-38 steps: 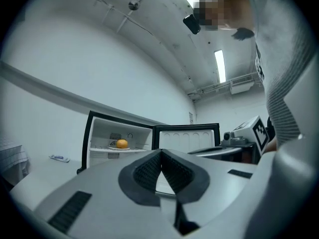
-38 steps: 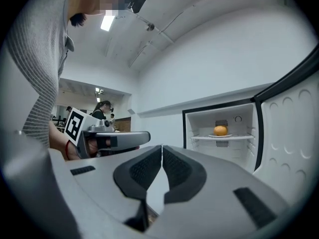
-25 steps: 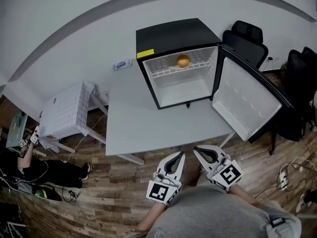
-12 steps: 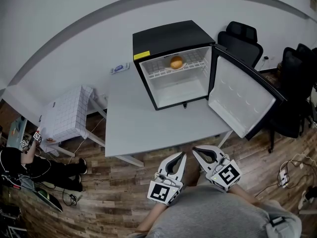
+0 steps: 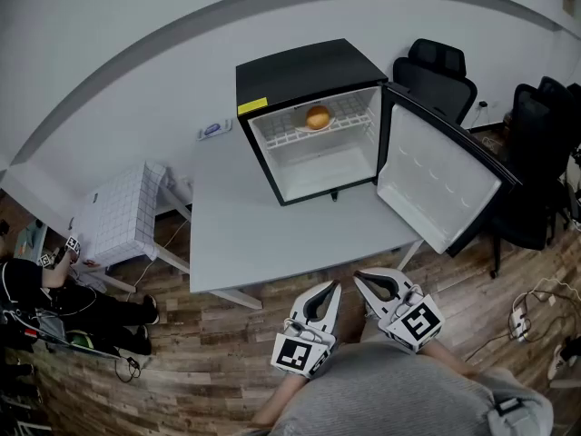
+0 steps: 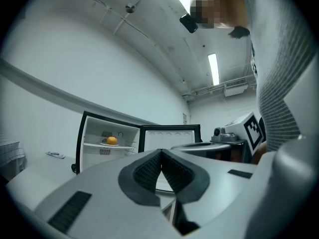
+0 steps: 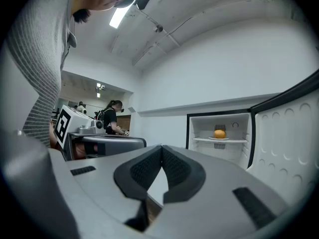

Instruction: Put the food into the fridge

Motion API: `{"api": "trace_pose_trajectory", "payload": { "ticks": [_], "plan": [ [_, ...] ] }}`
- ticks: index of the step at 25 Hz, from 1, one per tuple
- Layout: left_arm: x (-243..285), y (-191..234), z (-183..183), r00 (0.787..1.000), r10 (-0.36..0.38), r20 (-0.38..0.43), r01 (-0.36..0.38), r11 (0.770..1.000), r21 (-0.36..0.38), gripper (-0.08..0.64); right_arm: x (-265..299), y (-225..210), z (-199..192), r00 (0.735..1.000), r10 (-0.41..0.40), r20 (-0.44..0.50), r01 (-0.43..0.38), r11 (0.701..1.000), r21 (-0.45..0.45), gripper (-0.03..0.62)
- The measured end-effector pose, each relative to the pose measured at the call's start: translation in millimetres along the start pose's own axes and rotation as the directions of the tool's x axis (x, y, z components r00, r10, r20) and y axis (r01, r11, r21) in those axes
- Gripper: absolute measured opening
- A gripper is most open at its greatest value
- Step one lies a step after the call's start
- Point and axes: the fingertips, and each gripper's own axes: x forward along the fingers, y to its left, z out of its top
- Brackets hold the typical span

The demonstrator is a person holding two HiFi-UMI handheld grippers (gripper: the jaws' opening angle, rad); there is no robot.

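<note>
A small black fridge stands on the far part of a grey table, its door swung open to the right. An orange round food rests on a plate on the wire shelf inside; it also shows in the left gripper view, food, and the right gripper view, food. My left gripper and right gripper hang side by side in front of the table's near edge, close to my body. Both are shut with nothing between the pads.
A small white-blue object lies on the table left of the fridge. Black office chairs stand behind the open door. A white tiled box sits left of the table, a person on the floor beyond. Cables lie at right.
The head view has shifted a little, so the fridge and table sit slightly further left in the picture. Both grippers stay in place and shut.
</note>
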Motion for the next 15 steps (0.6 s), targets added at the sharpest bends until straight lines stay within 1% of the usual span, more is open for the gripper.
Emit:
{"api": "trace_pose_trajectory", "payload": {
  "ticks": [3, 6, 8, 10, 12, 15],
  "plan": [
    [3.0, 0.3, -0.7, 1.000, -0.005, -0.002, 0.005, 1.000, -0.003, 0.009, -1.2, -3.9, 0.0, 0.999, -0.015, -0.042, 0.015, 1.000, 0.001, 0.012],
    [6.3, 0.0, -1.0, 1.000, -0.012, -0.005, 0.012, 1.000, -0.007, 0.009, -0.7, -7.9, -0.8, 1.000, -0.022, -0.019, 0.022, 1.000, 0.005, 0.012],
    [6.4, 0.4, -2.4, 1.000, -0.012, -0.008, 0.012, 1.000, -0.011, 0.009, 0.0, -7.7, -3.5, 0.999, -0.018, -0.027, 0.018, 1.000, 0.007, 0.012],
    [5.5, 1.4, -4.4, 1.000, -0.012, -0.012, 0.011, 1.000, -0.015, 0.011, 1.2, -2.1, -6.4, 0.999, 0.012, -0.030, -0.012, 1.000, 0.001, 0.012],
    [5.1, 2.5, -5.4, 1.000, -0.014, -0.012, 0.014, 1.000, -0.014, 0.011, 2.9, 2.1, -7.5, 0.999, 0.034, -0.014, -0.034, 0.999, -0.006, 0.012],
    [6.9, 4.1, -1.7, 1.000, -0.017, 0.006, 0.017, 1.000, -0.010, 0.009, 5.2, -0.2, -8.1, 1.000, 0.018, -0.010, -0.018, 1.000, -0.005, 0.012]
  ]
}}
